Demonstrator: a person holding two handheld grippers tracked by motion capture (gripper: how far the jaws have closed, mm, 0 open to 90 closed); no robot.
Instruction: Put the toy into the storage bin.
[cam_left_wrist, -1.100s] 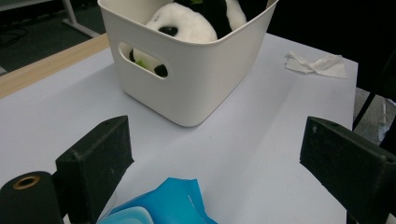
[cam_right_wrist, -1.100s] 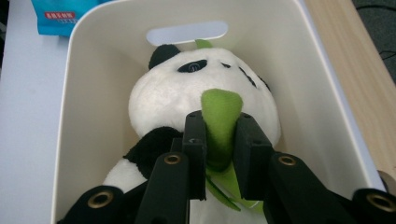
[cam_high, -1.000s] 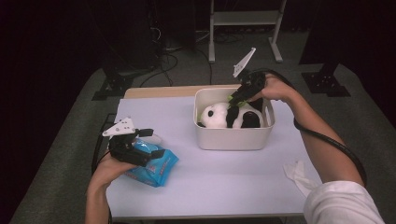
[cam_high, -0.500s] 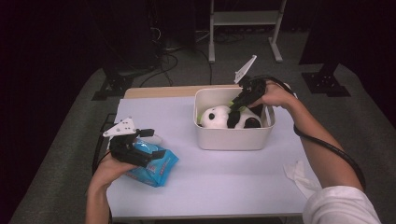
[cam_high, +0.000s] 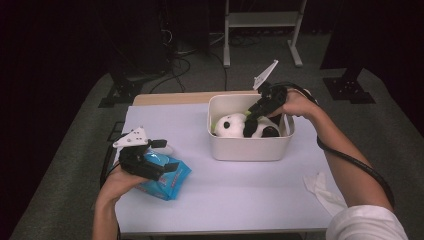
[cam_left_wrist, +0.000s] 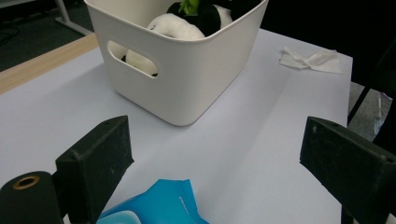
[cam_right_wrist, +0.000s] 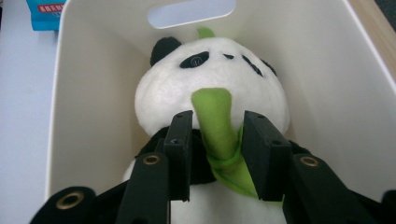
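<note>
**benchfan:** White plush panda (cam_right_wrist: 210, 88) is lying inside the cream bin (cam_high: 250, 149), which stands on the pale table (cam_high: 240, 200). Right gripper (cam_right_wrist: 214, 154) is dipped into the bin over it, with the panda's green scarf (cam_right_wrist: 217, 130) sitting between the two black jaws.

**tuftedowl:** Is it actually pinching the scarf?

**benchfan:** Doesn't look like it — the jaws have just been opening, and in the right gripper view there's a gap on the left side, while the right jaw is about level with the scarf's edge. So I'd call it let go, scarf loose in the gap.

**tuftedowl:** And the other hand?

**benchfan:** Left gripper (cam_high: 167, 172) hangs over the blue packet (cam_high: 172, 181) near the table's front left, well apart from the bin. Jaws spread wide in the left gripper view — nothing clamped, the packet's blue corner (cam_left_wrist: 159, 205) just peeks in below them.

**tuftedowl:** Anything else on there?

**benchfan:** A crumpled white tissue (cam_high: 322, 190) near the right edge.
</note>
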